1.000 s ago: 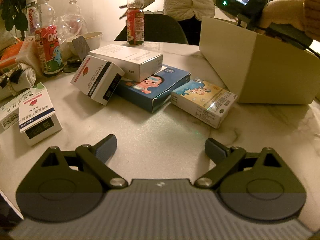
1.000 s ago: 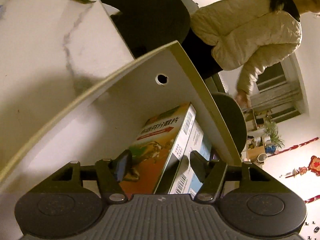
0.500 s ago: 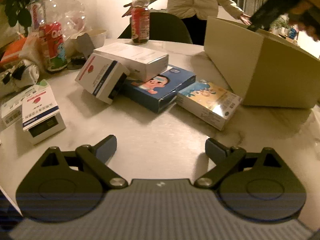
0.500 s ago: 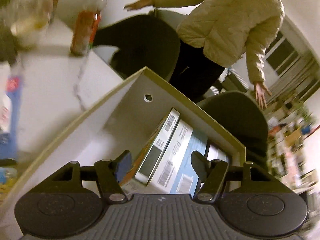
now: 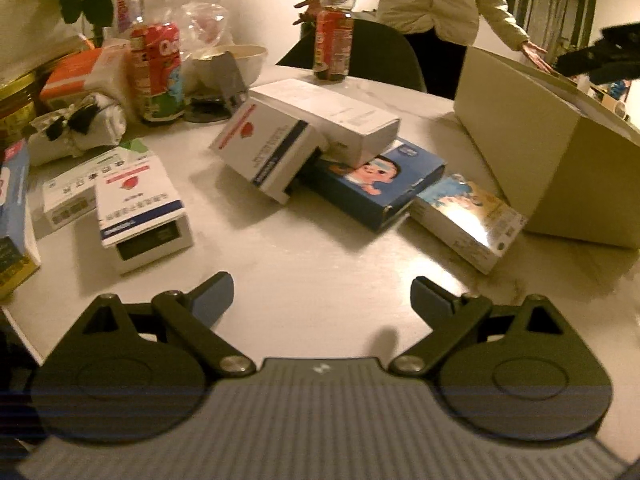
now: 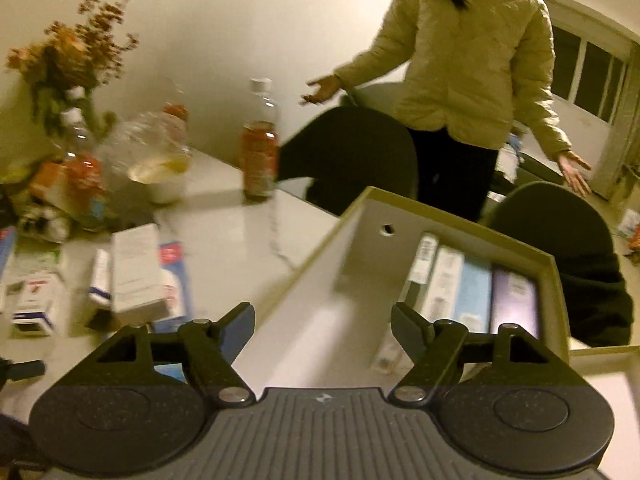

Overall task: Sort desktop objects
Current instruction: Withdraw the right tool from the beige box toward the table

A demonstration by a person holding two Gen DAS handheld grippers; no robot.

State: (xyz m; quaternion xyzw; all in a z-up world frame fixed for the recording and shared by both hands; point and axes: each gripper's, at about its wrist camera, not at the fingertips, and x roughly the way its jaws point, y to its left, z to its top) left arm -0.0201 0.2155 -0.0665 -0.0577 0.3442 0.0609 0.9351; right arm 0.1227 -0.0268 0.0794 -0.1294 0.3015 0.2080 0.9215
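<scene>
Left wrist view: left gripper (image 5: 322,294) spread wide, empty, above bare marble table (image 5: 320,256).
Just beyond, yellow picture box (image 5: 468,220) beside blue cartoon box (image 5: 380,180), white boxes (image 5: 320,120) stacked on it. Right wrist view: right gripper (image 6: 323,326) opening, nothing between fingers, over cardboard carton (image 6: 360,240) with upright boxes (image 6: 472,288) inside.
</scene>
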